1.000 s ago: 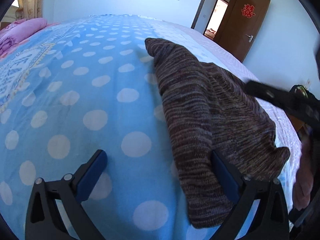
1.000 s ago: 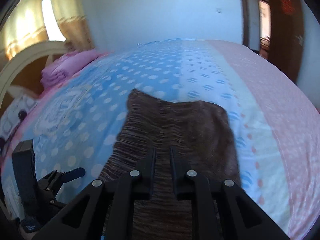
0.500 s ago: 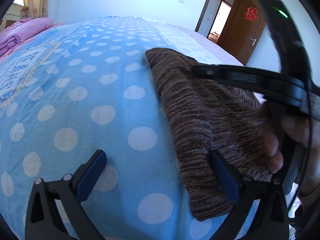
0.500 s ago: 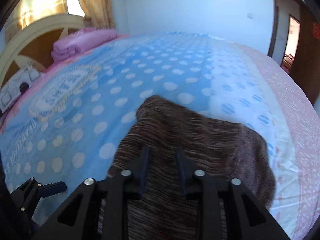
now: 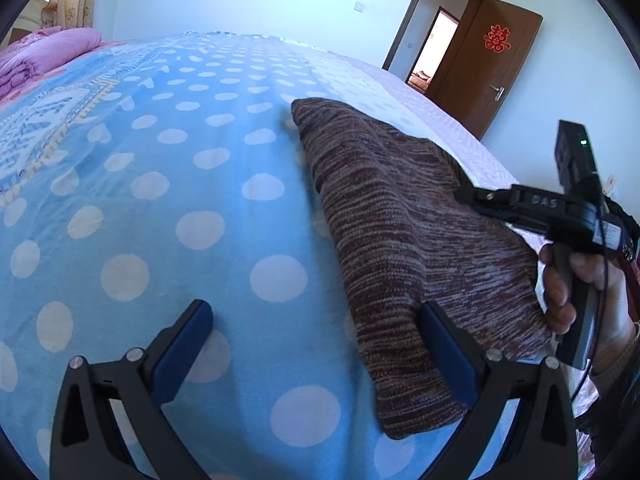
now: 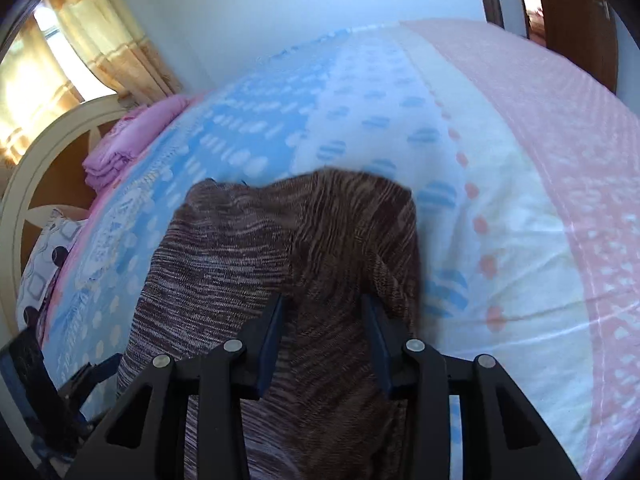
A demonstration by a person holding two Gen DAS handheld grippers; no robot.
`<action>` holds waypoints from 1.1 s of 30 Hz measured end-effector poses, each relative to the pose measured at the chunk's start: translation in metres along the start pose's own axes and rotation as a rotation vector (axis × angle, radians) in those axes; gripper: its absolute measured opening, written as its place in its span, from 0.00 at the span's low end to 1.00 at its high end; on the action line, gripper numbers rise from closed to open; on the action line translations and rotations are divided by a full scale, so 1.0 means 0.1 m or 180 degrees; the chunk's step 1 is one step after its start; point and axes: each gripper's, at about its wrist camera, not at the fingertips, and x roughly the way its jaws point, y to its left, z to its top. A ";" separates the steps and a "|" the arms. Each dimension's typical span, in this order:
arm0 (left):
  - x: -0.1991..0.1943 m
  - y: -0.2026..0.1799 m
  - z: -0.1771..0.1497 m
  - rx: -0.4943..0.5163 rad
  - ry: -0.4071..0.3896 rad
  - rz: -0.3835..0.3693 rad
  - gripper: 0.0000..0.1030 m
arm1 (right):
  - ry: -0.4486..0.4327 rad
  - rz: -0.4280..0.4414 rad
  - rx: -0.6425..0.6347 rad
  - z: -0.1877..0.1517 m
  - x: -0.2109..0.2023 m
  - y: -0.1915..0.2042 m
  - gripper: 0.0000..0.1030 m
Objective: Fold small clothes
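A folded brown striped knit garment (image 5: 400, 232) lies on the blue polka-dot bedspread (image 5: 180, 200). My left gripper (image 5: 316, 344) is open wide, low over the bed; its right finger touches the garment's near left edge. In the right wrist view the garment (image 6: 288, 248) fills the middle. My right gripper (image 6: 322, 332) is open, its jaws apart over the garment's top layer. The right gripper also shows in the left wrist view (image 5: 464, 196), at the garment's right side.
Folded pink bedding (image 5: 44, 52) lies at the bed's far left, also seen beside the headboard (image 6: 52, 160) in the right wrist view. A brown door (image 5: 484, 60) stands open at the back right. The bed's pink right part (image 6: 560, 160) lies beyond the garment.
My right gripper has opened from shut and swung right over the garment. The garment's top layer now lies folded over. My left gripper has stayed open at the near left edge.
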 end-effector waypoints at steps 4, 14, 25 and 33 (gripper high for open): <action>-0.16 -0.12 -0.02 0.0168 -0.0286 -0.0088 0.93 | -0.0298 0.0079 0.0037 0.02 -0.21 -0.06 0.40; 0.12 -0.24 0.07 0.0255 0.0075 -0.0085 0.85 | -0.0129 0.0261 0.0566 0.00 0.03 -0.57 0.40; 0.16 -0.33 0.05 0.0424 0.0125 -0.0022 0.85 | -0.0084 0.0679 0.0720 0.18 0.31 -0.66 0.40; 0.19 -0.40 0.06 0.0486 0.0143 -0.0014 0.85 | 0.0009 0.0861 0.0716 0.21 0.42 -0.65 0.31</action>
